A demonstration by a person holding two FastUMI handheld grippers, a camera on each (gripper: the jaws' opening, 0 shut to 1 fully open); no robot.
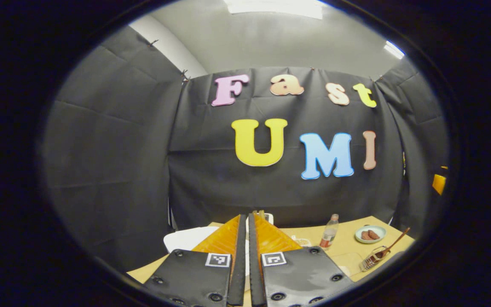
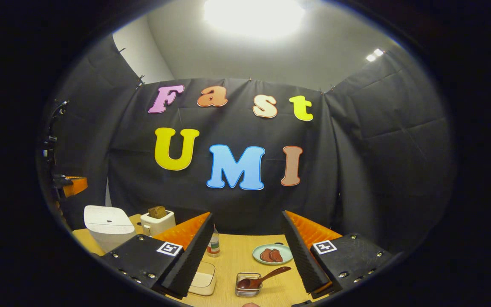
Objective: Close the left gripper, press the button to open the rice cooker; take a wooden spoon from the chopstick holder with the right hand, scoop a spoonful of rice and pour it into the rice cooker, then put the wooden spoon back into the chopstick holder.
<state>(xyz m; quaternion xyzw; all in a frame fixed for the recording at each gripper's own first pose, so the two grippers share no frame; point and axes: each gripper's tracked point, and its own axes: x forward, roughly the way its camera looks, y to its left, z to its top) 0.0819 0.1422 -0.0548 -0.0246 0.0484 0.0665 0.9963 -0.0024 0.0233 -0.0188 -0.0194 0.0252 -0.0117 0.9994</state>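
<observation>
Left gripper view sits low on the desk's (image 1: pixel 352 243) left side, facing the back wall, its fingers (image 1: pixel 228 247) close in front. Right gripper view rides higher, further right, tipped down over the desk (image 2: pixel 237 260), same wall ahead. Both catch the bottle (image 1: pixel 330 232) (image 2: pixel 214 244), plate (image 1: pixel 370 234) (image 2: pixel 272 254) and spoon (image 1: pixel 394 244) (image 2: pixel 264 279).

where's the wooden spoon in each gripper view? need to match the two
Left gripper view: wooden spoon at lower right, handle angling up-right out of the chopstick holder.
Right gripper view: bottom centre, between the fingers, bowl in the holder, handle pointing up-right.
Shared landmark: the plate just behind the spoon.
</observation>
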